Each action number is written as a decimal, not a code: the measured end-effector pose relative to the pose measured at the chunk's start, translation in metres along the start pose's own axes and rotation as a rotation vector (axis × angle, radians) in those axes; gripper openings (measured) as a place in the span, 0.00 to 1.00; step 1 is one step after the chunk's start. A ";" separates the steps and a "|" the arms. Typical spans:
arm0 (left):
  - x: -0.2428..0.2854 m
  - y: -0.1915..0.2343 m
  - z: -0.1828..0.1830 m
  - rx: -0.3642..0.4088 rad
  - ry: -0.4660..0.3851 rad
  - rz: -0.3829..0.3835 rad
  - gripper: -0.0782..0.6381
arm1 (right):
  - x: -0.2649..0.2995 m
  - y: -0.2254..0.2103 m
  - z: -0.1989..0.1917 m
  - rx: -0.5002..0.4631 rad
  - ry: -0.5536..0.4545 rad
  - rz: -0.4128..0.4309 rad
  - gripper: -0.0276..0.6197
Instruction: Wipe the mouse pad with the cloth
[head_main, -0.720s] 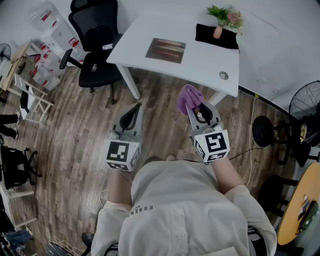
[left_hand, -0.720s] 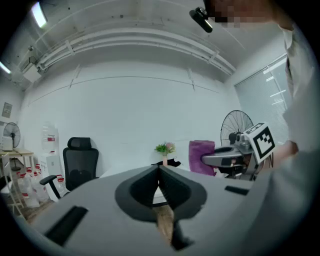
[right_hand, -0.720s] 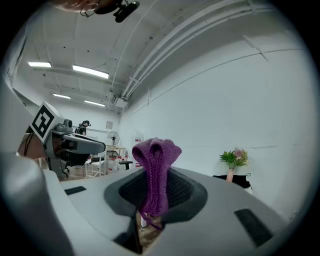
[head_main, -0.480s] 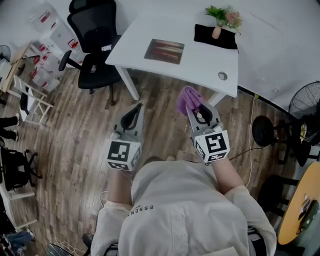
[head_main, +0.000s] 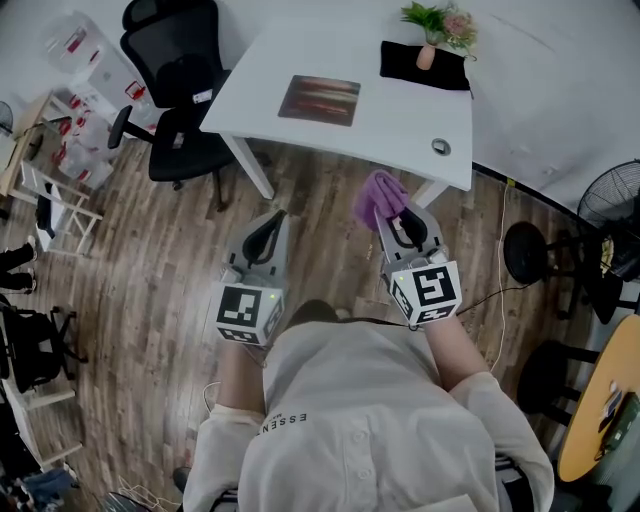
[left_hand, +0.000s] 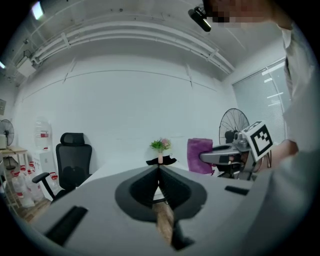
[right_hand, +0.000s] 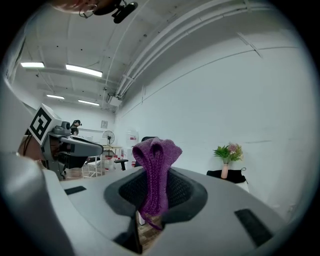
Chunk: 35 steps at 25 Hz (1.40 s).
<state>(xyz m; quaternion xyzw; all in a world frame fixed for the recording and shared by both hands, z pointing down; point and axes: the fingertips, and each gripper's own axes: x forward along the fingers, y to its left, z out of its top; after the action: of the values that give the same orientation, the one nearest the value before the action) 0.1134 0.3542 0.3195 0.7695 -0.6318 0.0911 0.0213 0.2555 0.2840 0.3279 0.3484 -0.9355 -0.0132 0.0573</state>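
The mouse pad (head_main: 319, 100), a dark rectangle with reddish streaks, lies on the white table (head_main: 400, 120) ahead of me. My right gripper (head_main: 392, 213) is shut on a purple cloth (head_main: 378, 196), held over the wooden floor short of the table's near edge; in the right gripper view the purple cloth (right_hand: 154, 172) stands bunched up between the jaws. My left gripper (head_main: 272, 217) is shut with nothing in it, beside the right one and also short of the table. The left gripper view shows the purple cloth (left_hand: 200, 155) off to the right.
A black cloth (head_main: 422, 66) with a small vase of flowers (head_main: 433, 30) sits at the table's far side, and a round grommet (head_main: 440, 147) is near its right corner. A black office chair (head_main: 175, 90) stands left of the table. A fan (head_main: 612, 205) and a stool (head_main: 528, 258) are on the right.
The table and chair have shifted slightly up and left in the head view. Both grippers keep the same pose, the cloth still in the right one.
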 end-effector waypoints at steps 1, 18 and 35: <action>0.002 0.000 -0.003 -0.001 0.009 -0.003 0.11 | 0.002 -0.002 -0.003 0.012 0.010 0.000 0.18; 0.102 0.112 -0.010 -0.015 0.010 -0.064 0.11 | 0.137 -0.030 -0.008 0.049 0.065 -0.047 0.18; 0.291 0.318 0.014 0.045 0.012 -0.254 0.11 | 0.391 -0.072 -0.001 0.120 0.205 -0.210 0.18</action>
<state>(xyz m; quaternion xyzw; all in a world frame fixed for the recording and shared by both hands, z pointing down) -0.1413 0.0068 0.3279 0.8431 -0.5268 0.1065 0.0193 0.0088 -0.0263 0.3628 0.4468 -0.8822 0.0724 0.1298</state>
